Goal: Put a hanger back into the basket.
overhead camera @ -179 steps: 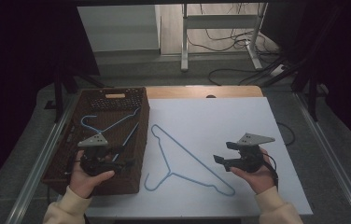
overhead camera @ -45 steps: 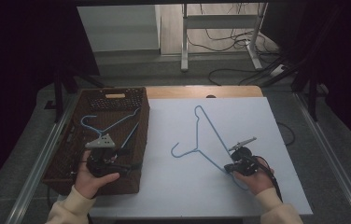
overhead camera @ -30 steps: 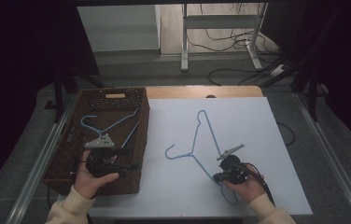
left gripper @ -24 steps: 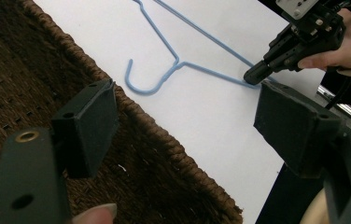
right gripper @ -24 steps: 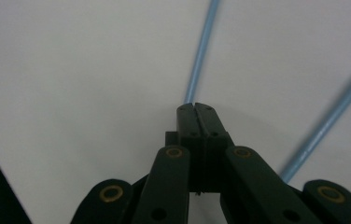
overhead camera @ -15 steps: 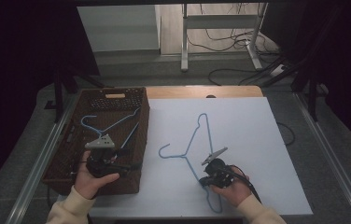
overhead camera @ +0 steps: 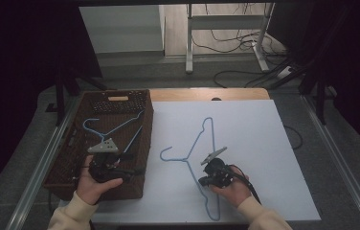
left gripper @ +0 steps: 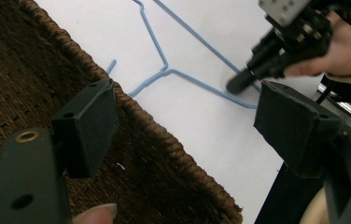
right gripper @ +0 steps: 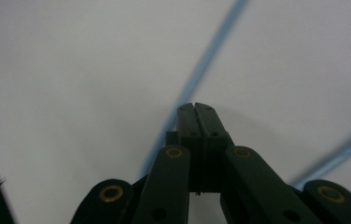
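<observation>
1. A blue wire hanger lies flat on the white table, its hook turned toward the brown wicker basket at the left; the right tongs are pressed together on the wire's lower arm, low against the table top.
2. The left tongs hang spread and empty over the basket's near corner, where a second blue hanger lies inside.
3. The step in hand looks like dragging the hanger toward the basket; it goes best with the pinch kept firm, since thin wire can swivel or slip between flat pads.
4. Lifting the hook end clear of the woven rim before crossing looks wise, or the hook may catch on the weave.
5. The spread left tongs seem well placed to take the hook or neck once it comes near, steadying the swing.
6. Lowering it alongside the other hanger, not across its hook, should avoid a tangle.
</observation>
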A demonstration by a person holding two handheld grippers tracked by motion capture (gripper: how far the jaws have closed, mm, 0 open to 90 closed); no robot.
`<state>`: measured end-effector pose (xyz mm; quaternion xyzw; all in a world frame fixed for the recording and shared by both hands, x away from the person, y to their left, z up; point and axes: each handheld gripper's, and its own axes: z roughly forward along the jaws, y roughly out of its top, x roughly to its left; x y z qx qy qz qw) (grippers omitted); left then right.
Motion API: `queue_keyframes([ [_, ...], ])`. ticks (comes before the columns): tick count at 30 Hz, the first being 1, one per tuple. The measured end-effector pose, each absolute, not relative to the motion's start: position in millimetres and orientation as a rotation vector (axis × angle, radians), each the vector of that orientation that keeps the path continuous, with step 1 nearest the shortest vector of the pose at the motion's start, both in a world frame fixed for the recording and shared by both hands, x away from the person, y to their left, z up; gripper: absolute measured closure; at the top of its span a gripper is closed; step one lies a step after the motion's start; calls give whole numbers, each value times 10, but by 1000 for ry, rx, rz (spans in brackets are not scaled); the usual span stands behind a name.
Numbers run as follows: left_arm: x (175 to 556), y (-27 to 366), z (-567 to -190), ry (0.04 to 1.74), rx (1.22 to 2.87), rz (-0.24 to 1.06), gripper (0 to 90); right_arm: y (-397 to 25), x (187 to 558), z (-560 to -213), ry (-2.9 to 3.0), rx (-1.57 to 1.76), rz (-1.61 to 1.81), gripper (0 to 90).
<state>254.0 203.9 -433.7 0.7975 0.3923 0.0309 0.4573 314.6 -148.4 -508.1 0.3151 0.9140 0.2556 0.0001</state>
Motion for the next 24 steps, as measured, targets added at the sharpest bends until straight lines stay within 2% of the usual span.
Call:
queue_keyframes([
  [13,2531,2039,-4337,969,1965,79,215,-1613,4062,-5039,2608,1206,847,898],
  [18,2523,2053,-4336,972,1962,81,215,-1611,4204,-5109,2586,1224,803,897],
  [24,2518,2036,-4334,969,1967,82,215,-1663,4209,-5092,2550,1243,764,898],
])
